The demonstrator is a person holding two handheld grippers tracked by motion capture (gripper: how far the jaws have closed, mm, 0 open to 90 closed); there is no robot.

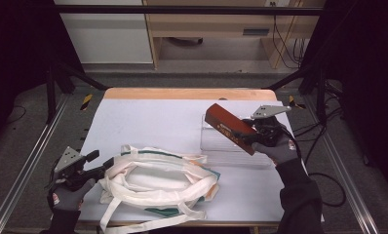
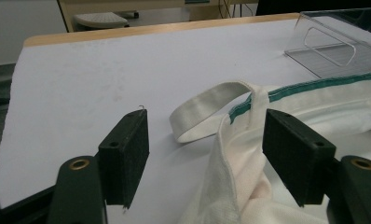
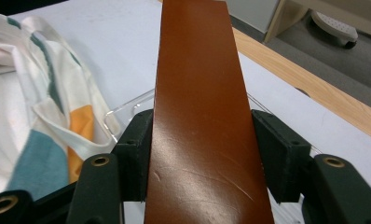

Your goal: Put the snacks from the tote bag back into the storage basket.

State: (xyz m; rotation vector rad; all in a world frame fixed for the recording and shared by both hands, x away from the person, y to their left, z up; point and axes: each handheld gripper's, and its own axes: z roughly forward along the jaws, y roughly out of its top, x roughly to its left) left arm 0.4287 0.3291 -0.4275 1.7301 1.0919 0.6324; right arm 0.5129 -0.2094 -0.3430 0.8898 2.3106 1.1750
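Holding the brown box [image 1: 229,127] aloft over the clear tray [image 1: 216,146], right gripper [image 1: 254,134] clamps its sides. Left gripper [image 2: 207,144] gapes wide, tote bag [image 1: 158,180] rim loose between the pads. Risk: bag mouth collapses, box snags on strap.

- Brown box [image 1: 229,127]: a long, flat, glossy reddish-brown box with a light label on its side. It is held off the desk, tilted, with its far end raised toward the back left, above a clear plastic tray [image 1: 216,144]. A few fine scratches mark its broad top face.
- Tote bag [image 1: 158,183]: a white cloth bag with green trim, teal and orange patches and white webbing handles. It lies crumpled and flat at the front of the desk; one handle loops out at its left edge.
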